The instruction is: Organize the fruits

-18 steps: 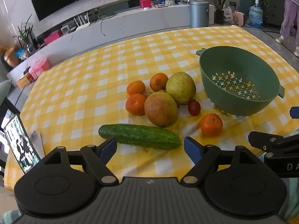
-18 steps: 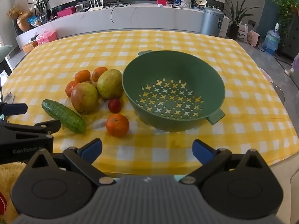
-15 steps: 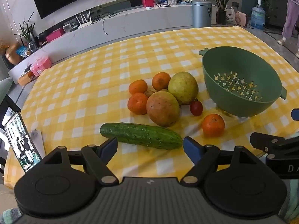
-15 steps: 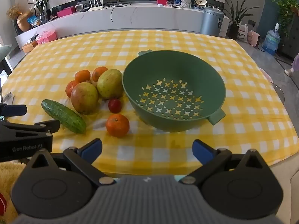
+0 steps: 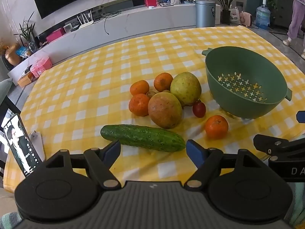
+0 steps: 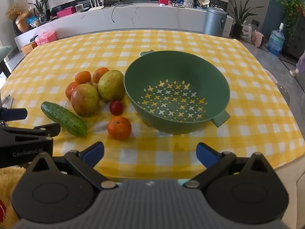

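Note:
A green colander [image 5: 246, 87] [image 6: 177, 95] stands empty on the yellow checked tablecloth. Left of it lie two mangoes [image 5: 164, 109] [image 6: 84, 100], three oranges in a cluster [image 5: 139, 105], a small red fruit [image 5: 199, 109] [image 6: 116, 107], a lone orange [image 5: 216, 126] [image 6: 119, 127] and a cucumber [image 5: 143, 137] [image 6: 63, 118]. My left gripper [image 5: 153, 150] is open and empty just short of the cucumber. My right gripper [image 6: 150, 151] is open and empty near the table's front edge, before the colander and lone orange.
A phone [image 5: 21, 145] stands at the table's left front corner. Each gripper's body shows at the edge of the other's view [image 5: 282, 148] [image 6: 26, 139]. A TV bench and a bin [image 6: 215, 21] stand beyond the table. A person [image 5: 297, 13] stands far right.
The left gripper has moved slightly forward and up toward the cucumber. The right gripper has barely moved. Nothing was grasped.

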